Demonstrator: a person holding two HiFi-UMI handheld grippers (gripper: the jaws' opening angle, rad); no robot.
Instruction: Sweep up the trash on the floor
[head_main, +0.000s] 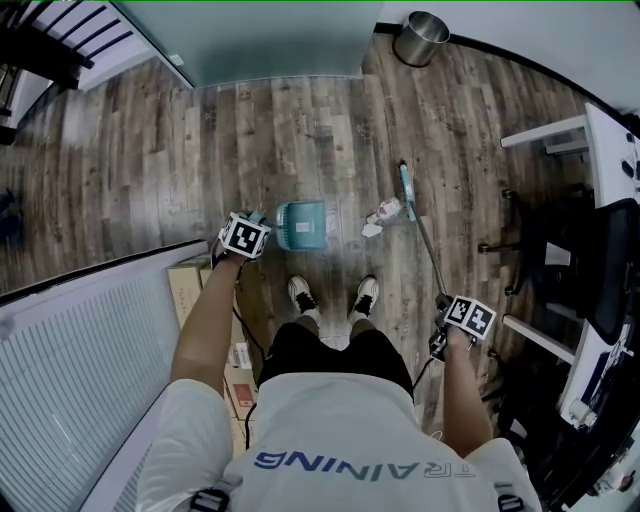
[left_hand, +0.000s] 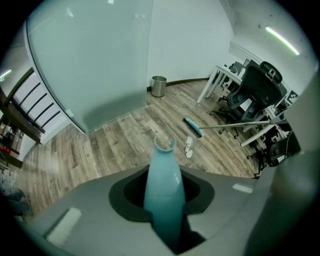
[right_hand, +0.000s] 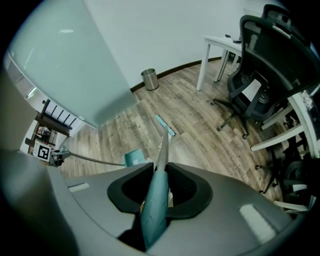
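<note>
Head view: crumpled paper (head_main: 382, 214) lies on the floor (head_main: 150, 150) just beside the broom (head_main: 406, 188) head, near the dustpan (head_main: 301, 224). My left gripper (head_main: 247, 236) jaws clamp the dustpan handle, and my right gripper (head_main: 460, 322) jaws clamp the broom's teal grip. The paper looks light and skittish, so I'd sweep gently.

An office: black mesh swivel chair (head_main: 535, 225) and white desk (head_main: 612, 150) right of the right gripper (head_main: 445, 335), frosted-glass partition (head_main: 270, 40) ahead.
</note>
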